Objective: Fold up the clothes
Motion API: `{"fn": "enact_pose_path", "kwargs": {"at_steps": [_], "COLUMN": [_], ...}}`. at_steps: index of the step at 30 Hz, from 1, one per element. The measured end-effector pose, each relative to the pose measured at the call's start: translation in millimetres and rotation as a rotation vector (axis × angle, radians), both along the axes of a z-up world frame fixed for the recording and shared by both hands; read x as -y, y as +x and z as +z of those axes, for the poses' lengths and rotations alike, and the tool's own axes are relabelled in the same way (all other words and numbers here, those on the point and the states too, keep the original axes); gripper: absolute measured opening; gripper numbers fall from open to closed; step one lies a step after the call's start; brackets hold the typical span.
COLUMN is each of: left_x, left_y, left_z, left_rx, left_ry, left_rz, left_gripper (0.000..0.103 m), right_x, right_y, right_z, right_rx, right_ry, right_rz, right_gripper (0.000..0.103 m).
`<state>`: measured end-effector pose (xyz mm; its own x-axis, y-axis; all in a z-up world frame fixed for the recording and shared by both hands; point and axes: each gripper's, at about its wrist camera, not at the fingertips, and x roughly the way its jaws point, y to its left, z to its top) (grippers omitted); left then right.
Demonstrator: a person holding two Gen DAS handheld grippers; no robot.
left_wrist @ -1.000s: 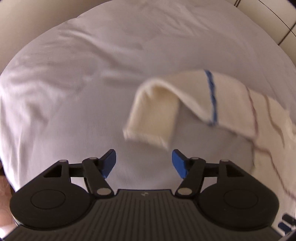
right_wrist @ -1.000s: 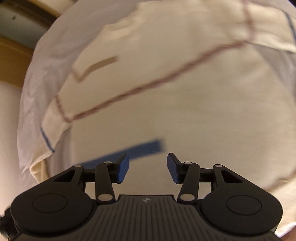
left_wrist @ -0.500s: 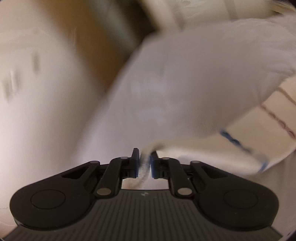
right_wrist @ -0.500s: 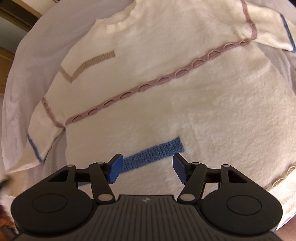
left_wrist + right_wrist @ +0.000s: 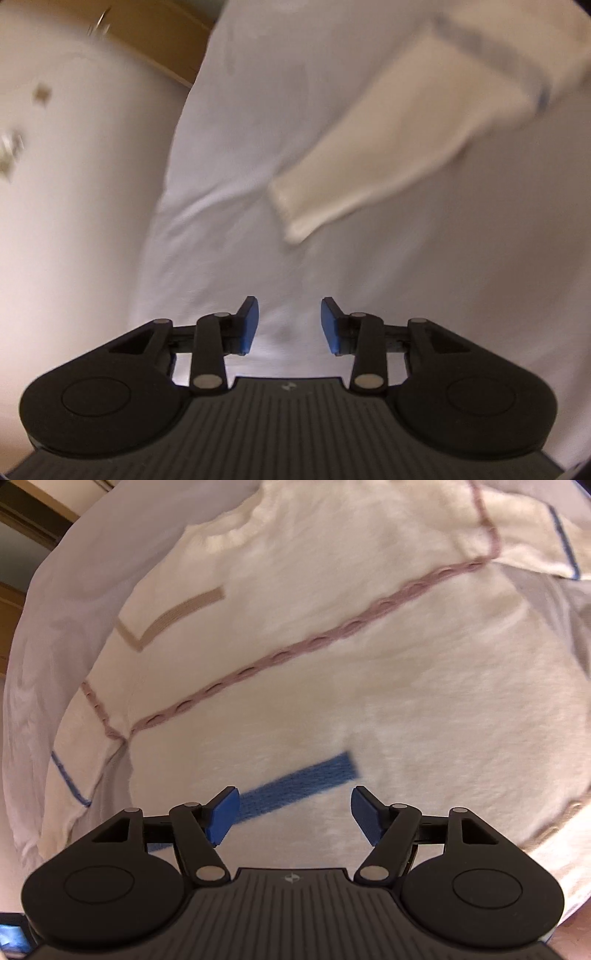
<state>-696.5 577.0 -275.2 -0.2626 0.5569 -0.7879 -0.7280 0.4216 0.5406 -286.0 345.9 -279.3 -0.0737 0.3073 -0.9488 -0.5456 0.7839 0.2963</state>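
We have just let go of the sleeve (image 5: 399,136): half a second ago our left hand-held gripper (image 5: 289,326) was pinched nearly together at the cloth's edge, and now its jaws are opening with nothing between them, only the white sheet (image 5: 236,155) below. The sleeve lies stretched out flat ahead of it, well clear of the pads, no longer curled over as it was a second ago. We judge this as straightening done, so the sweater (image 5: 332,657) looks ready for its first fold.

Our right hand-held gripper (image 5: 295,819) hangs steeply downward over the sweater's lower body, above the blue stripe (image 5: 303,779), its jaws opening too and empty. The sweater lies spread on the sheet-covered surface. The left gripper tilts down towards the sheet's near edge; this view is blurred.
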Motion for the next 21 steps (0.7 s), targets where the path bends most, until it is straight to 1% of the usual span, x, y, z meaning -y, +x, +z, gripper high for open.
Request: {"fn": "enact_pose_path", "kwargs": {"at_steps": [2,3,5,7,8,9,11,14,15,17,18,20,21], "left_x": [11,20,41,71,85,98,125,156,166,180,187,205,214], "left_y": [21,38,65,88,94,100,110,100,96,92,92,96,98], "left_z": [15,20,24,22,19,16,9,-8,-14,-27,-33,-39,-42], "left_rx": [0.158,0.236,0.368,0.481,0.505,0.529,0.572,0.605,0.620,0.646,0.649,0.625,0.613], "left_ry": [-0.045,-0.088,-0.196,-0.328,-0.372,-0.417,-0.499,-0.564,-0.579,-0.593,-0.587,-0.538,-0.513], "left_rz": [0.020,0.006,-0.038,-0.063,-0.054,-0.045,-0.022,0.060,0.091,0.149,0.169,0.174,0.177], "left_gripper": [0.035,0.035,0.035,0.042,0.044,0.049,0.050,0.055,0.059,0.060,0.055,0.041,0.031], "right_x": [13,20,34,50,59,68,96,143,160,187,201,222,231], "right_y": [6,10,17,24,28,33,45,65,70,79,82,85,86], "right_z": [0,0,0,3,5,6,9,6,4,-1,-5,-17,-25], "right_rx": [0.011,0.018,0.034,0.055,0.069,0.082,0.098,0.102,0.104,0.110,0.110,0.114,0.114], "right_ry": [-0.011,-0.016,-0.023,-0.021,-0.019,-0.017,-0.012,-0.015,-0.022,-0.038,-0.044,-0.046,-0.049], "right_rz": [-0.025,-0.038,-0.062,-0.066,-0.065,-0.067,-0.082,-0.119,-0.121,-0.111,-0.097,-0.056,-0.029], "right_gripper": [0.070,0.070,0.070,0.070,0.070,0.070,0.070,0.070,0.070,0.070,0.070,0.069,0.067]}}
